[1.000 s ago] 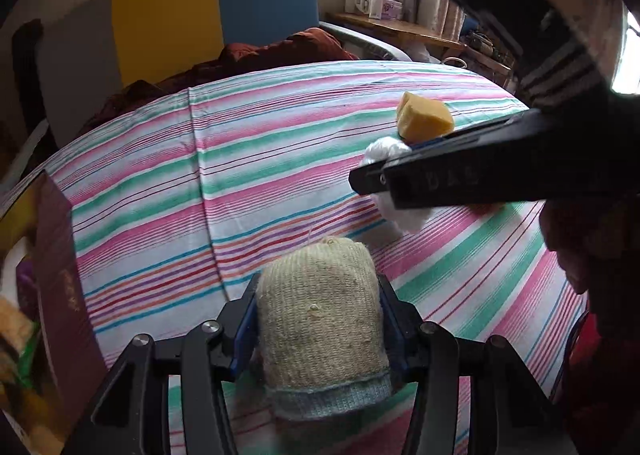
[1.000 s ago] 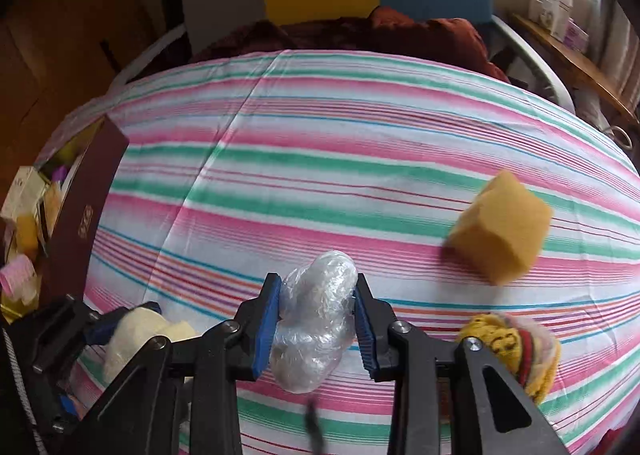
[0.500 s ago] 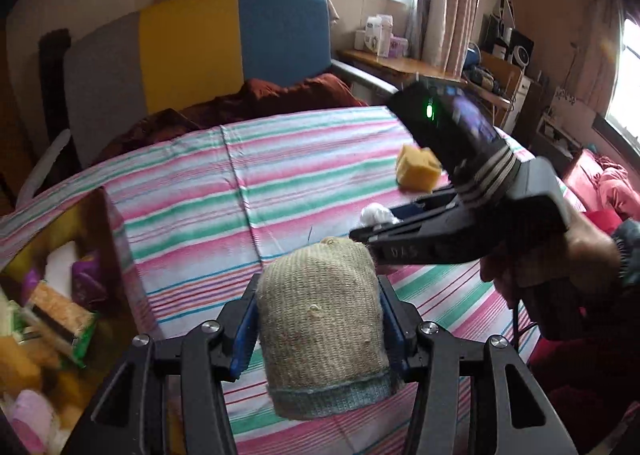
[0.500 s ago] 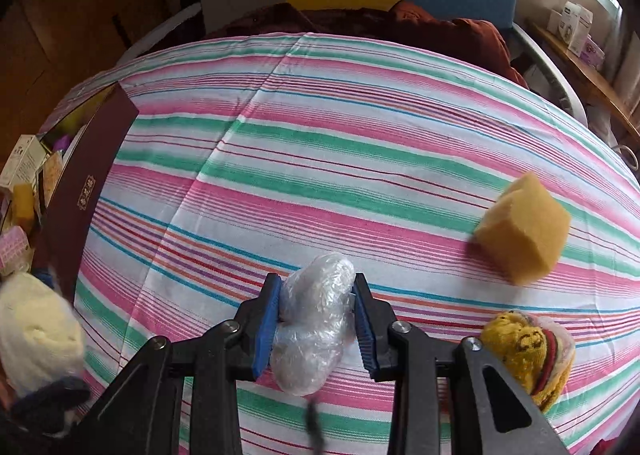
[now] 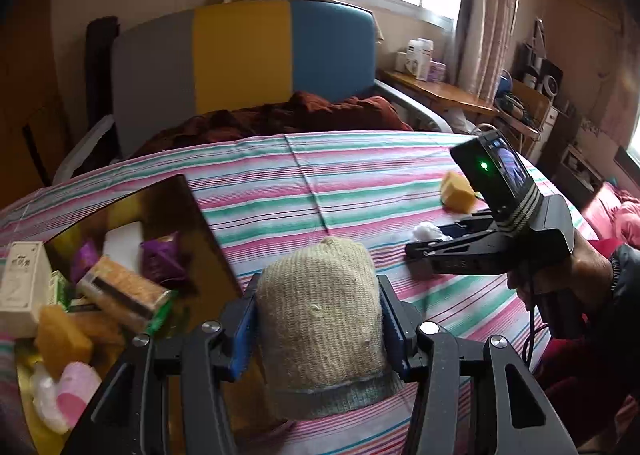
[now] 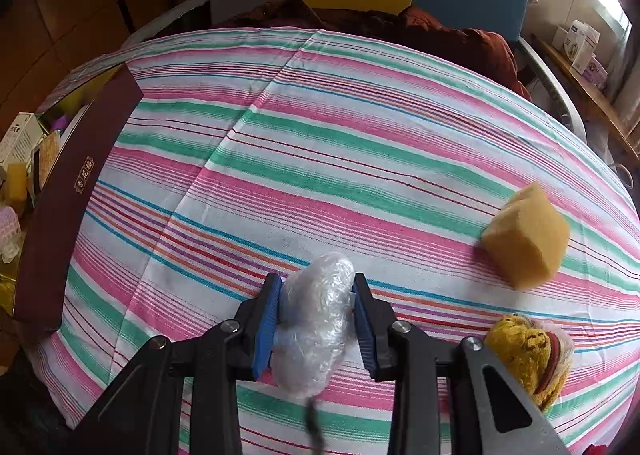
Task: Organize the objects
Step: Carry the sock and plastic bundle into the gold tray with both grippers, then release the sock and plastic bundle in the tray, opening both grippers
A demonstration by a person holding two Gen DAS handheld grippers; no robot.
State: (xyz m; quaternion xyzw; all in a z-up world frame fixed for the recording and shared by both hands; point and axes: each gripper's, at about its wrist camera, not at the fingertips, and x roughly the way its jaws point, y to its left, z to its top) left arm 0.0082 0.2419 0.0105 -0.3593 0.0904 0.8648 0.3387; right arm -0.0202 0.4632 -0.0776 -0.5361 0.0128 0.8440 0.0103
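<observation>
- We take the maroon box (image 5: pixel 208 227) as our landmark. It sits at the left edge of the striped tablecloth (image 6: pixel 320 143), lid off, and already holds sponges, small cartons and purple packets.
- We judge that the coming move turns on one relation: the box lies to the left of both grippers, and the left one is much the nearer to it.
- The left gripper (image 5: pixel 318 329) has its fingers closed about halfway on a knitted beige pouch (image 5: pixel 320 319). The pouch is held off the cloth, just right of the box's near wall. Its long axis runs forward along the fingers, and its grey-green hem points back toward the camera.
- We judge that a short carry to the left places the pouch over the box opening.
- The right gripper (image 6: pixel 316 319) has its fingers closed on a crumpled plastic-wrap bundle (image 6: pixel 316 319). The bundle is well right of the box and lies lengthwise between the fingers. From the left wrist view it appears close above the cloth; we cannot tell if it touches.
- We judge that the right side needs a longer leftward carry across the open cloth.
- A yellow sponge cube (image 6: pixel 528 235) lies on the cloth far right of the box, beyond the right gripper.
- A yellow knitted toy (image 6: pixel 528 355) lies nearer the camera than the cube, also far right of the box.
</observation>
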